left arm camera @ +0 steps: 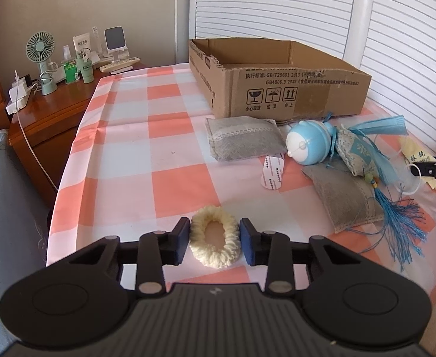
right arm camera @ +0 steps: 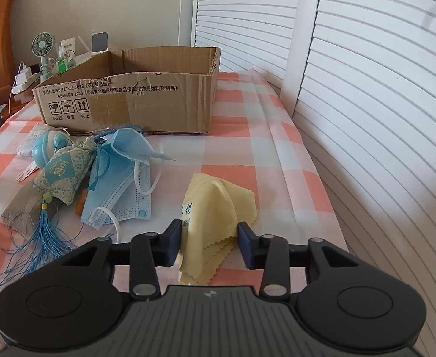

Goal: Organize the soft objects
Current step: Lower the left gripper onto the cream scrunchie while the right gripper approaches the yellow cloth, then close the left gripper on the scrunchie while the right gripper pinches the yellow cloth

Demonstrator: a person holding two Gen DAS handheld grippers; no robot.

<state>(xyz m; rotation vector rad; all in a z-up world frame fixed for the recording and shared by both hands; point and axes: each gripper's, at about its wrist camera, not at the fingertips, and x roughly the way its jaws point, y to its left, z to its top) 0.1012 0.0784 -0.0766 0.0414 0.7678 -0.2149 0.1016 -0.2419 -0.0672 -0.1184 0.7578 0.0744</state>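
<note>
A cream fuzzy hair scrunchie [left arm camera: 214, 243] lies on the checked cloth between the pads of my left gripper [left arm camera: 215, 244], whose jaws touch its two sides. A yellow lens cloth [right arm camera: 218, 217] stands bunched between the fingers of my right gripper [right arm camera: 209, 245], which is open around it. An open cardboard box [left arm camera: 277, 80] stands at the back, also in the right wrist view [right arm camera: 146, 98]. In front of it lie two grey sachets [left arm camera: 241, 141], a blue-white round toy [left arm camera: 308, 144], a floral pouch with a blue tassel [right arm camera: 61, 178] and blue face masks [right arm camera: 125, 178].
A wooden nightstand [left arm camera: 54, 110] at the left carries a small fan [left arm camera: 42, 59], bottles and a charger. White louvred doors [right arm camera: 366, 89] run along the right side of the table. White adhesive tabs [left arm camera: 272, 172] lie near the toy.
</note>
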